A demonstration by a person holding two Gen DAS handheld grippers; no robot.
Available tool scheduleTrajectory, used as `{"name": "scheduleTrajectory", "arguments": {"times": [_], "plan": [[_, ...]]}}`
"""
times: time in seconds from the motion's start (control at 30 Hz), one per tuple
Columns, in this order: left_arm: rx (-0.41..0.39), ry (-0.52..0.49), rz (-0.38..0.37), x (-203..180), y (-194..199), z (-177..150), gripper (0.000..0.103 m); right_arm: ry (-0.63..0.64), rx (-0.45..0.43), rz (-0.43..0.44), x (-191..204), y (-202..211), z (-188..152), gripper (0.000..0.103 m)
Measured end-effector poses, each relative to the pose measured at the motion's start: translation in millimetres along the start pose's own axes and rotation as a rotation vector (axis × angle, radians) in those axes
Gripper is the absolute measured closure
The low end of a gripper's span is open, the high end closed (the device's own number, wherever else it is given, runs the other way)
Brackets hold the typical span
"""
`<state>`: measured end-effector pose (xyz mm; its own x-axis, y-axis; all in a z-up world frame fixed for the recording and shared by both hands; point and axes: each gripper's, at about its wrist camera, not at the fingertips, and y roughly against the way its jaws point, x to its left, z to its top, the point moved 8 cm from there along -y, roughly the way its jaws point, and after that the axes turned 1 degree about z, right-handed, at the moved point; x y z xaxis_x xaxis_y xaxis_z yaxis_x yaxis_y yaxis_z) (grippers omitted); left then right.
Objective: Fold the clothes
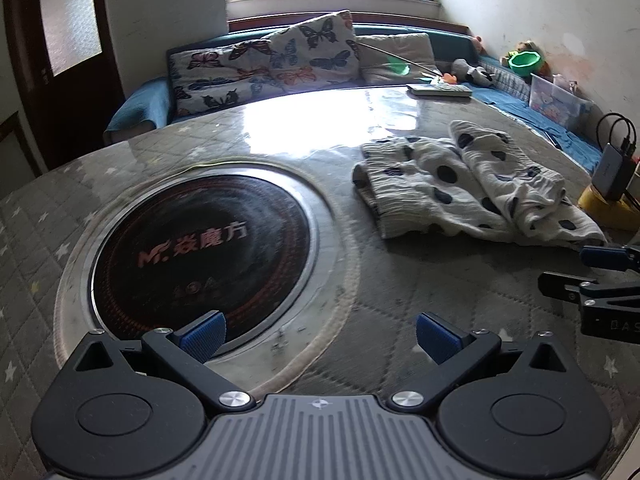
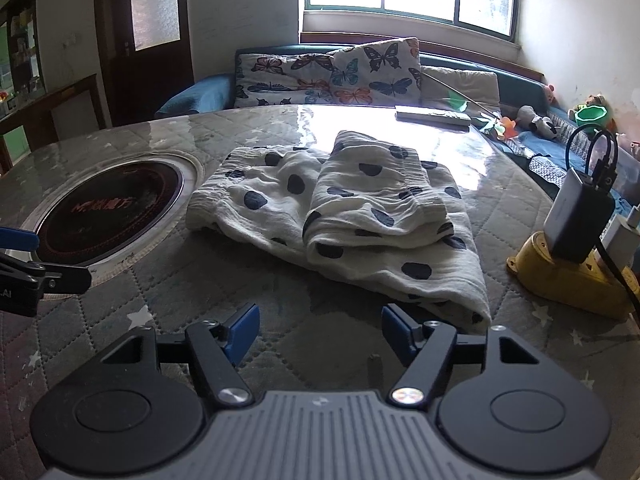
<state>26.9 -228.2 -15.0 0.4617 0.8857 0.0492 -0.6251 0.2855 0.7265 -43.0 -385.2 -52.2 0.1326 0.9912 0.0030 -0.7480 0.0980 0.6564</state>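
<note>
A white garment with dark blue dots lies folded over itself on the quilted table; it also shows in the left wrist view at the right. My right gripper is open and empty, just in front of the garment's near edge. My left gripper is open and empty, over the rim of the round cooktop, well left of the garment. The right gripper's fingers show at the right edge of the left wrist view.
A black round induction cooktop is set into the table. A yellow base with a grey power adapter and cables stands at the right edge. A remote-like box lies at the far side. A sofa with butterfly cushions is behind.
</note>
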Motion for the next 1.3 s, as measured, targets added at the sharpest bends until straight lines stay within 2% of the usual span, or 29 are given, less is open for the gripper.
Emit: {"name": "scheduleTrajectory", "arguments": {"times": [0.37, 0.87, 1.3], "plan": [[0.004, -0.038, -0.013, -20, -7, 15, 0.000, -0.005, -0.009, 0.002, -5, -4, 10, 0.033], [0.022, -0.053, -0.015, -25, -20, 27, 0.000, -0.014, -0.037, -0.003, -15, -10, 35, 0.033], [0.039, -0.028, 0.003, -10, -28, 25, 0.000, 0.000, -0.029, 0.094, 9, -41, 65, 0.038]]}}
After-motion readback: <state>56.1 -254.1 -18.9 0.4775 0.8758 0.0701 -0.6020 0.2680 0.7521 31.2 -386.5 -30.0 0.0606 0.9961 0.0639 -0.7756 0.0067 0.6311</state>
